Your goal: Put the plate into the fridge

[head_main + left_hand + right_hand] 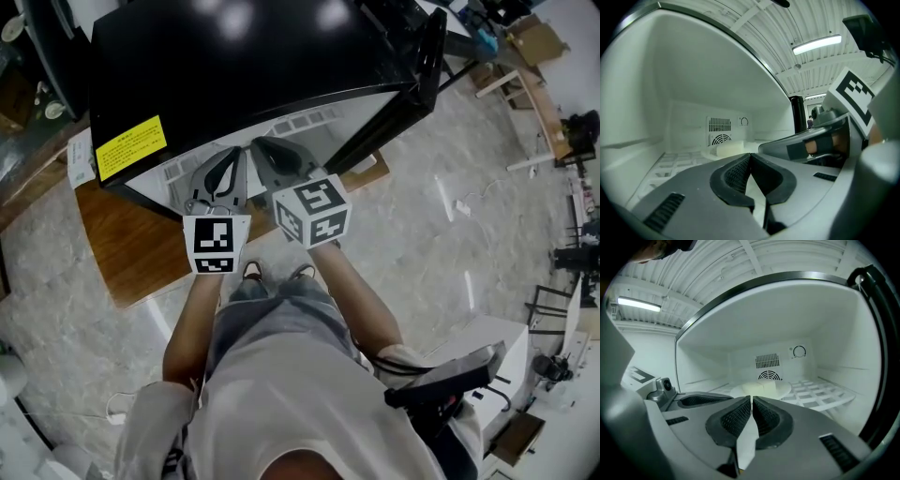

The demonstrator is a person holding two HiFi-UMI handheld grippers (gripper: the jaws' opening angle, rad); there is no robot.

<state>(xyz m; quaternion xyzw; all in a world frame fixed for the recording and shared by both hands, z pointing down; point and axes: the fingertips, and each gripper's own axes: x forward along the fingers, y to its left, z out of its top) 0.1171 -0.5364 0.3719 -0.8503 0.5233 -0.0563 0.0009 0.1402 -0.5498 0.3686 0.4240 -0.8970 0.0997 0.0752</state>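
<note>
Inside the fridge: a round white plate (783, 389) lies flat on the white wire shelf (820, 397), near the back wall, with pale blocks of food (757, 389) on it.
Back wall: a slotted round fan vent (768, 376) just behind the plate, with a round dial (799, 351) up to its right.
Fridge: a small black cabinet (253, 66) with a yellow label (131, 147); its door (427, 56) is swung open to the right; it stands on a brown wooden top (131, 248).
Left gripper (750, 157): at the fridge mouth, its jaws closed tip to tip with nothing between them, apart from the plate.
Right gripper (752, 401): beside the left one and pointing at the plate, its ribbed black pads (738, 416) together and empty.
Person: standing at the open fridge with both arms stretched forward.
</note>
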